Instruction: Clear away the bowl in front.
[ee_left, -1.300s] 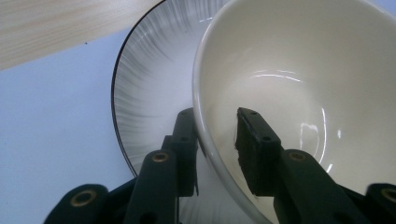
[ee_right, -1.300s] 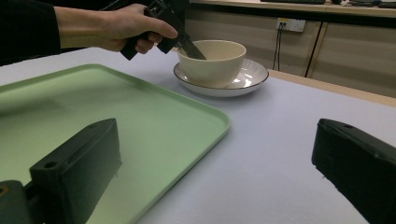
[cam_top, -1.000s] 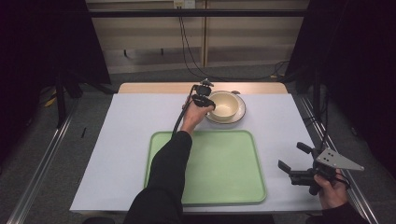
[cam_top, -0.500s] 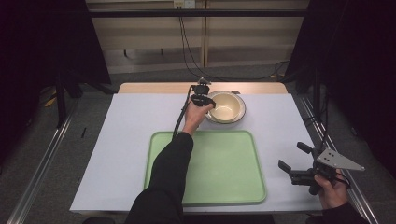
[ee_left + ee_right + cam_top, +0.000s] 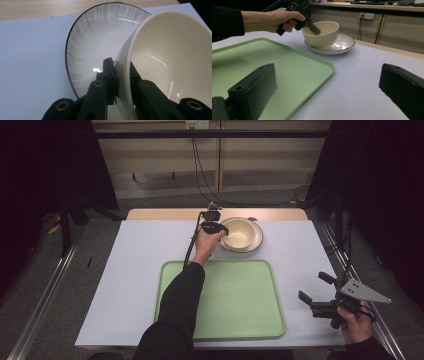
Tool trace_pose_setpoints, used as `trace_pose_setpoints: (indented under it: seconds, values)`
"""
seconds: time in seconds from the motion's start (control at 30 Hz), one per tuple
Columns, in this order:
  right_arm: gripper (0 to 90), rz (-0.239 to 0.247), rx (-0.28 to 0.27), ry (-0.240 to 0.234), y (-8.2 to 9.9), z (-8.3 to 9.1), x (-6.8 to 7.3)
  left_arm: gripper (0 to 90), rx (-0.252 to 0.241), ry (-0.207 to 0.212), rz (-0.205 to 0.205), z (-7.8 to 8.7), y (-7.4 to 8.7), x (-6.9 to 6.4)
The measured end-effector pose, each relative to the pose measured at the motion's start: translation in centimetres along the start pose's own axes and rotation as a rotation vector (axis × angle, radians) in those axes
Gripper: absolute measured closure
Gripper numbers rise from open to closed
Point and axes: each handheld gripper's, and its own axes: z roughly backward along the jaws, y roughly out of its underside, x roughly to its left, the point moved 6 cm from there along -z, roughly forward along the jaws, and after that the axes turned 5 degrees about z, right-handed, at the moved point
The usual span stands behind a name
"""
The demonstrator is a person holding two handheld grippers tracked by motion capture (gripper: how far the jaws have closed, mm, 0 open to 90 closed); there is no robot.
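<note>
Two grippers: left one busy at the far edge, right one idle near the person
Table (image 5: 125,270): white sheet, bare but for three things
Tray (image 5: 235,305): green, empty, between the person and the crockery
Plate (image 5: 256,239): grey-rimmed, beyond the tray's far edge, under the bowl
Bowl (image 5: 239,233): cream, on the plate, tipped slightly in the right gripper view
Left gripper (image 5: 119,77): jaws pinch the bowl's near wall, one inside, one outside (a firm-looking rim grip)
Right gripper (image 5: 317,296): jaws wide apart, nothing held, well right of the tray
Key relation: tray lies straight toward the person from the bowl
In the way: only the tray lip
</note>
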Motion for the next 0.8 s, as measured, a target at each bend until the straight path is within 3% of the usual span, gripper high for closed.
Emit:
trace_pose_setpoints:
  seconds: [0.07,0.2,0.23,0.37,0.47,0.6,0.8]
  values:
    - [0.8,0.001,0.0,-0.002,0.0,0.0,0.0,83.6,0.022,0.009,-0.01,0.3,0.0,0.1]
    - [0.8,0.002,0.005,0.003,0.1,0.0,0.0,83.5,0.021,0.005,-0.027,0.9,-0.1,0.2]
    - [0.8,-0.002,0.009,0.002,0.2,0.0,0.1,83.5,0.01,0.008,-0.013,1.0,-0.2,0.1]
    - [0.8,0.001,0.007,0.002,0.1,0.0,0.1,83.6,0.004,0.015,-0.021,1.9,-0.4,0.4]
    - [0.8,0.001,0.007,0.002,0.2,0.0,0.0,83.6,-0.01,-0.002,-0.016,2.3,-0.6,0.3]
    - [0.8,0.004,0.007,0.005,0.2,0.0,0.0,83.6,-0.02,0.018,-0.014,2.9,-0.5,0.5]
    - [0.8,0.003,0.008,0.008,0.2,0.0,0.0,83.5,-0.024,0.002,-0.028,3.8,-0.3,0.7]
